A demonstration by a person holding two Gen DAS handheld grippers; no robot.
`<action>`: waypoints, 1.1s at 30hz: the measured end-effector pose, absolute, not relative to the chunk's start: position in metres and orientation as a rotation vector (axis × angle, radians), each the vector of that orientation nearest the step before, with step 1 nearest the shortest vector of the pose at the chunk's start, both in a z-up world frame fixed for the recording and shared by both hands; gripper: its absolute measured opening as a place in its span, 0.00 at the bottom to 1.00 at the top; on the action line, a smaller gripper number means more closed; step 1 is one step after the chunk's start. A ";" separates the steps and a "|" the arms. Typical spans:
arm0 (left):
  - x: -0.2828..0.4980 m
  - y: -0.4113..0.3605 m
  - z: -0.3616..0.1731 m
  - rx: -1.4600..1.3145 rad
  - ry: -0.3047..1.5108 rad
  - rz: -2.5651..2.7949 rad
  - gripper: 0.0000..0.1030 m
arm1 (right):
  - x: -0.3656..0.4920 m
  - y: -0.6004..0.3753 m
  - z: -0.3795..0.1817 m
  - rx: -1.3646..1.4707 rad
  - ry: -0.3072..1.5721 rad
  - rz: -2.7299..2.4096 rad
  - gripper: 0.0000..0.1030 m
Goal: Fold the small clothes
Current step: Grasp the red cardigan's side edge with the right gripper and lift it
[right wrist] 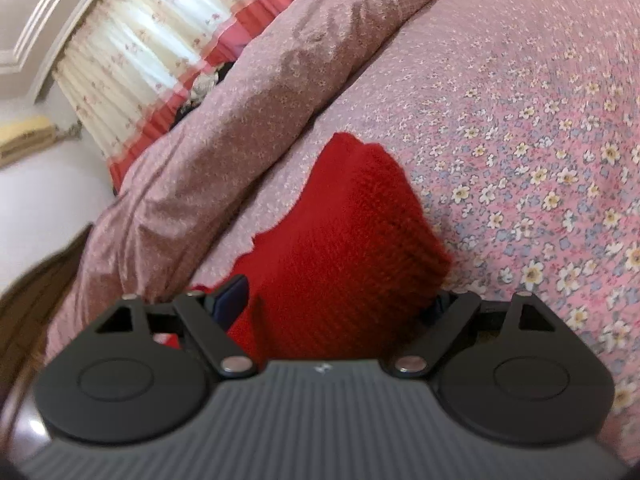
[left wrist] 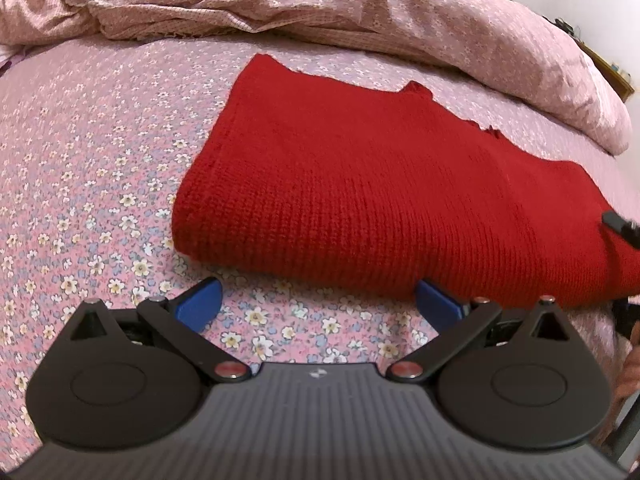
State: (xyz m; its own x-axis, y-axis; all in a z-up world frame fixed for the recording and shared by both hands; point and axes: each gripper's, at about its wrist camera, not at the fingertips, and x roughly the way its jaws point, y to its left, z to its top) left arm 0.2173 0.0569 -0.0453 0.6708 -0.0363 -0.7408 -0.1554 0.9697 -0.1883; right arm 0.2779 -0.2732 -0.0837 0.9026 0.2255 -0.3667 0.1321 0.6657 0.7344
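Observation:
A red knitted garment (left wrist: 360,200) lies folded on a pink flowered bedsheet (left wrist: 80,160). My left gripper (left wrist: 320,302) is open just in front of the garment's near folded edge, blue fingertips (left wrist: 202,300) wide apart and empty. A black part of the right gripper (left wrist: 622,228) shows at the garment's right end. In the right wrist view the garment (right wrist: 352,240) lies between the wide-apart fingers of my right gripper (right wrist: 336,300), which is open around its end; the right fingertip is mostly hidden by the knit.
A bunched pink quilt (left wrist: 360,12) lies along the far side of the bed, also in the right wrist view (right wrist: 240,100). A curtain (right wrist: 140,52) and a wooden bed frame (right wrist: 36,292) stand beyond it.

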 end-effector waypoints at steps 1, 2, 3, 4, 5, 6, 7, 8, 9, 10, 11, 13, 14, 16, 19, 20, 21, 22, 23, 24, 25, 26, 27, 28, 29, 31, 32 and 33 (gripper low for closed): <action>0.217 0.056 -0.045 -0.238 0.837 0.068 1.00 | 0.278 -0.273 -0.084 0.859 0.453 0.056 0.84; 0.216 0.056 -0.045 -0.234 0.838 0.070 1.00 | 0.279 -0.272 -0.084 0.863 0.452 0.048 0.83; 0.215 0.055 -0.045 -0.234 0.839 0.073 1.00 | 0.281 -0.271 -0.083 0.871 0.449 0.044 0.83; 0.214 0.056 -0.044 -0.238 0.839 0.076 1.00 | 0.281 -0.271 -0.083 0.892 0.444 0.037 0.82; 0.213 0.056 -0.044 -0.244 0.840 0.078 1.00 | 0.281 -0.272 -0.084 0.915 0.443 0.020 0.71; 0.212 0.057 -0.043 -0.251 0.841 0.079 1.00 | 0.281 -0.274 -0.086 0.948 0.449 -0.005 0.57; 0.210 0.058 -0.043 -0.255 0.843 0.080 1.00 | 0.282 -0.277 -0.090 0.989 0.452 -0.015 0.50; 0.209 0.058 -0.042 -0.258 0.846 0.081 1.00 | 0.281 -0.281 -0.094 1.038 0.449 -0.014 0.43; 0.208 0.059 -0.041 -0.260 0.848 0.082 1.00 | 0.279 -0.282 -0.095 1.068 0.441 -0.011 0.39; 0.207 0.061 -0.040 -0.263 0.849 0.084 1.00 | 0.278 -0.283 -0.095 1.076 0.436 -0.007 0.38; 0.206 0.062 -0.039 -0.267 0.848 0.087 1.00 | 0.276 -0.282 -0.094 1.080 0.428 -0.004 0.35; 0.204 0.066 -0.036 -0.277 0.846 0.098 1.00 | 0.273 -0.283 -0.092 1.101 0.408 -0.003 0.32; 0.202 0.068 -0.035 -0.282 0.843 0.104 1.00 | 0.272 -0.284 -0.089 1.113 0.395 -0.001 0.32; 0.200 0.073 -0.031 -0.291 0.834 0.112 1.00 | 0.269 -0.285 -0.081 1.098 0.371 0.006 0.31; 0.198 0.083 -0.027 -0.301 0.815 0.127 1.00 | 0.274 -0.275 -0.061 0.957 0.370 0.038 0.31; 0.198 0.087 -0.025 -0.310 0.807 0.134 1.00 | 0.276 -0.269 -0.052 0.884 0.371 0.050 0.31; 0.197 0.091 -0.024 -0.322 0.801 0.139 1.00 | 0.276 -0.265 -0.044 0.833 0.368 0.063 0.31; 0.197 0.095 -0.022 -0.333 0.796 0.141 1.00 | 0.277 -0.261 -0.037 0.787 0.363 0.077 0.31; 0.197 0.100 -0.021 -0.343 0.794 0.139 1.00 | 0.276 -0.257 -0.030 0.743 0.357 0.087 0.31; 0.197 0.105 -0.019 -0.347 0.794 0.134 1.00 | 0.276 -0.251 -0.023 0.686 0.348 0.098 0.31; 0.197 0.109 -0.018 -0.344 0.794 0.133 1.00 | 0.276 -0.244 -0.015 0.632 0.340 0.108 0.31; 0.198 0.113 -0.016 -0.338 0.791 0.136 1.00 | 0.276 -0.237 -0.008 0.580 0.332 0.117 0.31; 0.199 0.118 -0.014 -0.331 0.789 0.141 1.00 | 0.275 -0.229 -0.002 0.529 0.322 0.126 0.31; 0.199 0.123 -0.012 -0.326 0.785 0.146 1.00 | 0.275 -0.221 0.005 0.480 0.311 0.136 0.31; 0.198 0.128 -0.011 -0.324 0.783 0.149 1.00 | 0.273 -0.214 0.011 0.437 0.301 0.146 0.31; 0.198 0.139 -0.007 -0.329 0.780 0.158 1.00 | 0.272 -0.202 0.021 0.369 0.278 0.163 0.31; 0.197 0.143 -0.006 -0.334 0.778 0.162 1.00 | 0.271 -0.194 0.026 0.340 0.267 0.175 0.31; 0.196 0.149 -0.004 -0.336 0.776 0.166 1.00 | 0.270 -0.187 0.030 0.313 0.257 0.189 0.31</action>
State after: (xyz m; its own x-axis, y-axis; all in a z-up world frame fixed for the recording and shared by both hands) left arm 0.1959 0.1485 -0.0039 0.7039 0.0234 -0.7099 -0.2682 0.9342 -0.2351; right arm 0.2702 -0.1869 0.0299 0.9500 0.2223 -0.2194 -0.1433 0.9343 0.3263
